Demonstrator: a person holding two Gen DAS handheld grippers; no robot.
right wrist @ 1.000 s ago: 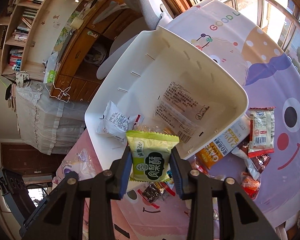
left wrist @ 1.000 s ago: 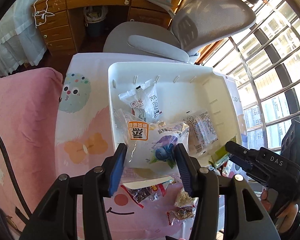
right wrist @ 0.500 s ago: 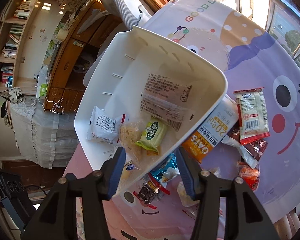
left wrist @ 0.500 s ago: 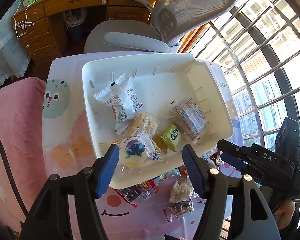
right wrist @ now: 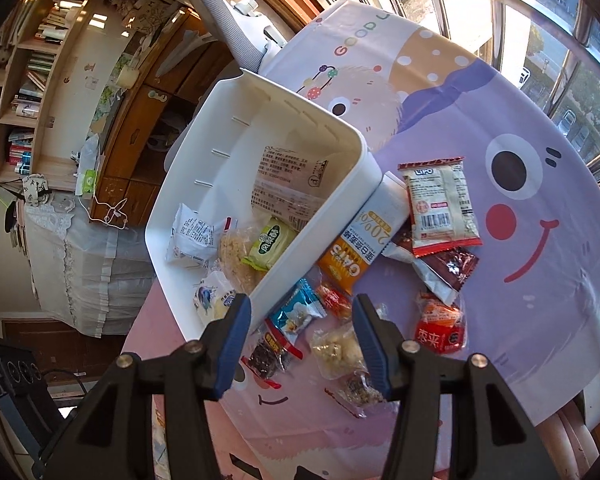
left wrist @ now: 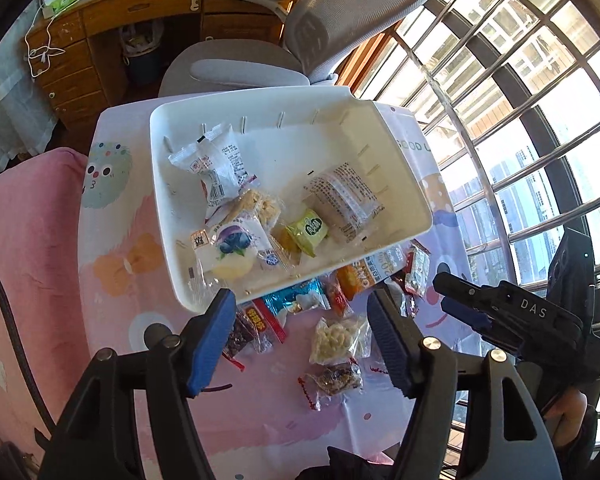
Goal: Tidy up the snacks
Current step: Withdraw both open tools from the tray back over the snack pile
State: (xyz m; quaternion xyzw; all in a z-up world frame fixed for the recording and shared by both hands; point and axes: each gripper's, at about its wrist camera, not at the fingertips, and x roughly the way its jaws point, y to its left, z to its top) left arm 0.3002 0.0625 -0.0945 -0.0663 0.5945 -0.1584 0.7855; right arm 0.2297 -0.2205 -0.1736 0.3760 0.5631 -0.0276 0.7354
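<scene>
A white bin (left wrist: 160, 200) (right wrist: 332, 216) on the cartoon tablecloth holds several snack packets. Among them are a blueberry packet (left wrist: 232, 244) (right wrist: 212, 296) and a small green packet (left wrist: 308, 232) (right wrist: 270, 242). My left gripper (left wrist: 300, 300) hangs open and empty above the bin's near edge. My right gripper (right wrist: 300, 304) (left wrist: 446, 294) is open too, with nothing between its pads, over loose snacks in front of the bin. Below it lie a puffed-rice pack (right wrist: 338, 350) (left wrist: 336, 338), a blue packet (right wrist: 296, 314), an orange oats bar (right wrist: 360, 248) and a LIPO packet (right wrist: 440, 204).
A grey office chair (left wrist: 260, 68) and a wooden desk (left wrist: 140, 8) stand beyond the table. Barred windows (left wrist: 520, 120) run along the right. A pink cover (left wrist: 24, 260) lies on the left. The tablecloth's near edge (right wrist: 380, 440) falls away just below the loose snacks.
Both grippers let go: the blueberry packet and the green packet now lie in the bin. Both drew back from the bin toward the loose snacks, jaws wider.
</scene>
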